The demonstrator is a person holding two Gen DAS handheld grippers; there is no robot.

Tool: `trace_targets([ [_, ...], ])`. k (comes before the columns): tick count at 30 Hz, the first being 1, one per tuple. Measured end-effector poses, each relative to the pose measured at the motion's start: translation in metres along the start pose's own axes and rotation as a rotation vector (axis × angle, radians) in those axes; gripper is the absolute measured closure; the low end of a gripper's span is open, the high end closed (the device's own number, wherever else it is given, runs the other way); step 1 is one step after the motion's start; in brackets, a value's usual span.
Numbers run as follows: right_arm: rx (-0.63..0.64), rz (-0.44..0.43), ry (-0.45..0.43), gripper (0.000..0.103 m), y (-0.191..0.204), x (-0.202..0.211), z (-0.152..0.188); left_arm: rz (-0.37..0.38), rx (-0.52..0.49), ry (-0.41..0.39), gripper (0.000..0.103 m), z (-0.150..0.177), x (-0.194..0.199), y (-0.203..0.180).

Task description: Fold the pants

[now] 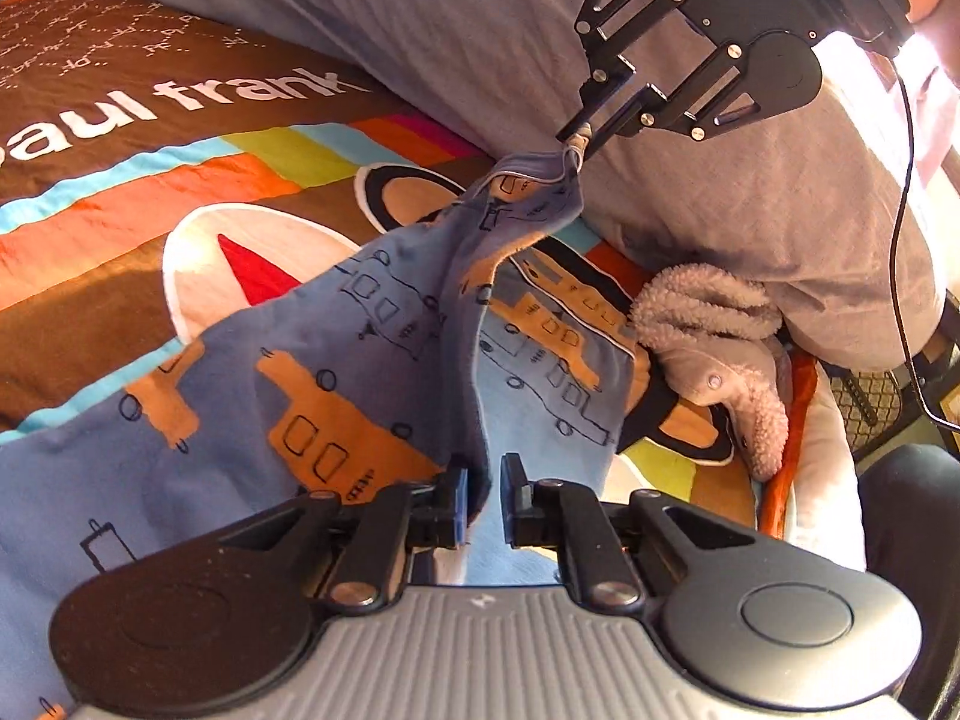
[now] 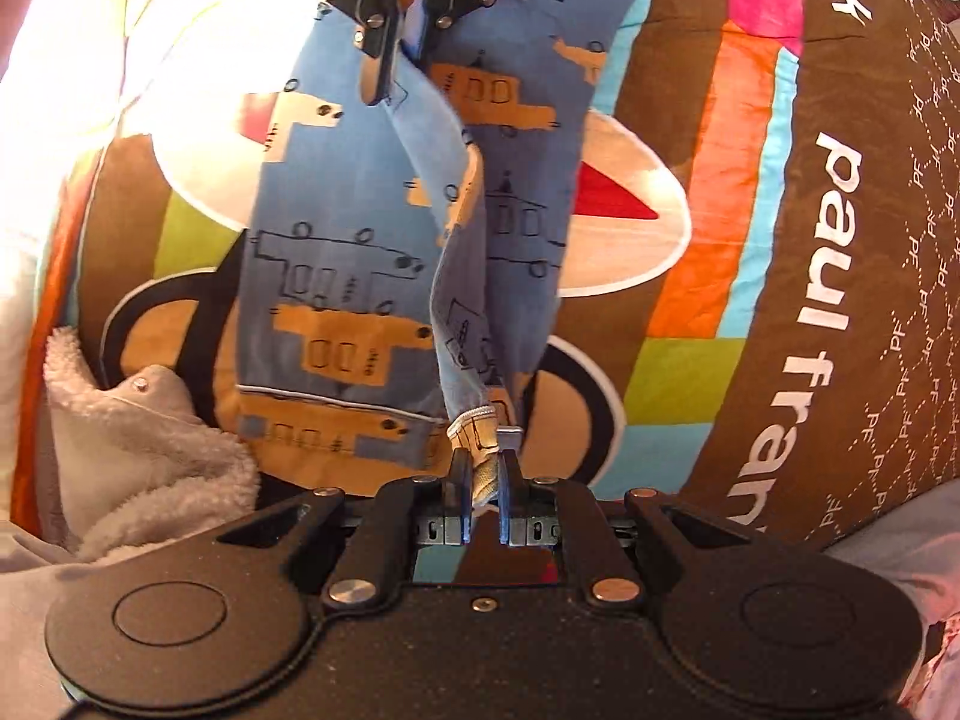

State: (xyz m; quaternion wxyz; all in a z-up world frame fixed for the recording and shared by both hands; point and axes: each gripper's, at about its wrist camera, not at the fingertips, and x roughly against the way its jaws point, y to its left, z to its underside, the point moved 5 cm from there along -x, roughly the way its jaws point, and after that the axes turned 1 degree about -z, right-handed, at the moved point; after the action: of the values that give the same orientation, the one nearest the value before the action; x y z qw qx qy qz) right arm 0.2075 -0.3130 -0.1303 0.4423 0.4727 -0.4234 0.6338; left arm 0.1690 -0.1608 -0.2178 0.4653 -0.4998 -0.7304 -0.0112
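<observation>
The pants (image 1: 336, 372) are small, blue, printed with orange and outlined trucks. They lie on a colourful bedspread (image 1: 120, 192), one leg flat and the other lifted and stretched taut. My left gripper (image 1: 483, 495) is shut on a fold of the pants near one end. My right gripper (image 2: 483, 480) is shut on the white-trimmed cuff (image 2: 474, 420) of the lifted leg. In the left wrist view the right gripper (image 1: 573, 141) holds that cuff above the bed. In the right wrist view the left gripper (image 2: 399, 69) pinches the fabric at the far end.
A fluffy grey garment with a snap button (image 1: 720, 348) lies beside the pants, also in the right wrist view (image 2: 138, 450). A person in a grey shirt (image 1: 750, 192) sits by the bed. A black cable (image 1: 900, 240) hangs from the right gripper.
</observation>
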Motion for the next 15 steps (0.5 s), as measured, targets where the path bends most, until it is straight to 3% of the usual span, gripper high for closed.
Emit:
trace_targets([
  [8, -0.024, -0.057, 0.018, 0.095, 0.042, -0.014, 0.002, -0.006, -0.095, 0.060, 0.092, 0.016, -0.003, -0.030],
  [15, 0.006, -0.091, 0.051, 0.095, 0.070, -0.033, 0.003, -0.027, -0.119, 0.102, 0.092, 0.029, -0.008, -0.037],
])
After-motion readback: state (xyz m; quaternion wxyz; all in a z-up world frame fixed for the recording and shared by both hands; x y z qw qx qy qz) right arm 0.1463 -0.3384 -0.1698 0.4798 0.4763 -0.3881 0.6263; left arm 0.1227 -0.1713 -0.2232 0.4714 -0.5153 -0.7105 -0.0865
